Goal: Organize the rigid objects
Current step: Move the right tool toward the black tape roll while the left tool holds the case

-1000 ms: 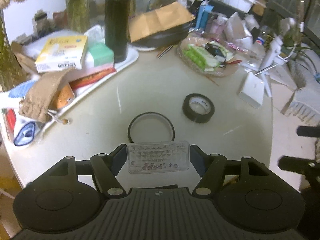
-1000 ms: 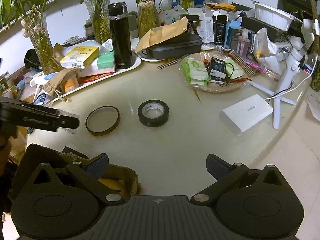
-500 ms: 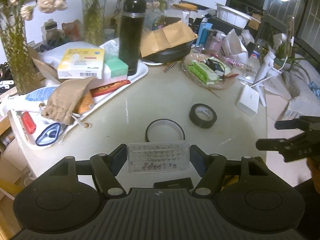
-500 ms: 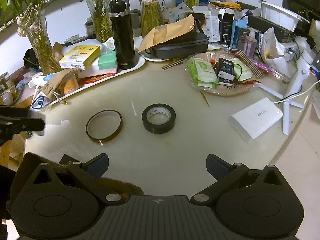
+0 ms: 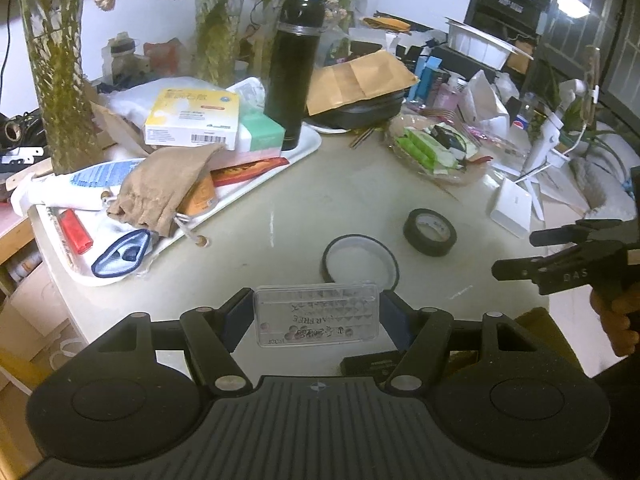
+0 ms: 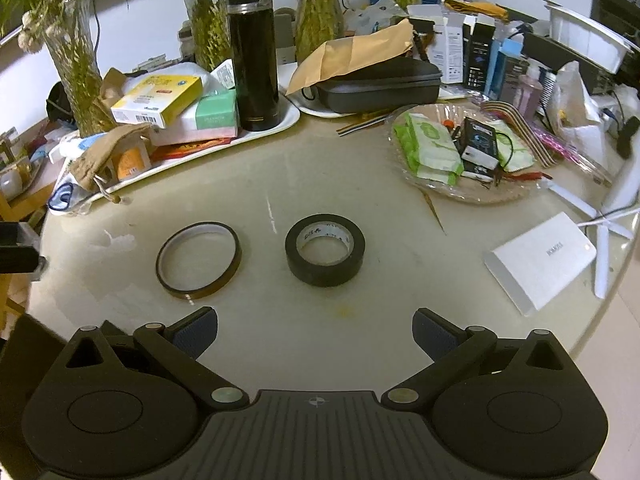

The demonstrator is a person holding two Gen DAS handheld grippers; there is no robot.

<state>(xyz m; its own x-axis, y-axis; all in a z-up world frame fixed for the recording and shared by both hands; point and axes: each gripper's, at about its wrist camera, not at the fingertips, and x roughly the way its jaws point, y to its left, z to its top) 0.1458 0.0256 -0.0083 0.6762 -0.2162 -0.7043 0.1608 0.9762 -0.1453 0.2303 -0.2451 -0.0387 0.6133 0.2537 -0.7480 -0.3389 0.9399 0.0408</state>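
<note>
Ahead of the empty, spread right gripper (image 6: 315, 330) lies the black tape roll (image 6: 325, 255) — the left gripper (image 5: 316, 314) clamps a clear ribbed plastic case (image 5: 317, 315).

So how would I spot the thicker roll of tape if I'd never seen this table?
Start at the round pale table and look to its bare middle, in front of the tall black flask. Two rings lie flat there, side by side and apart. The black tape roll is the right-hand one in the right wrist view: solid black, wide-walled, with a white core, unlike the thin amber ring beside it.
</note>
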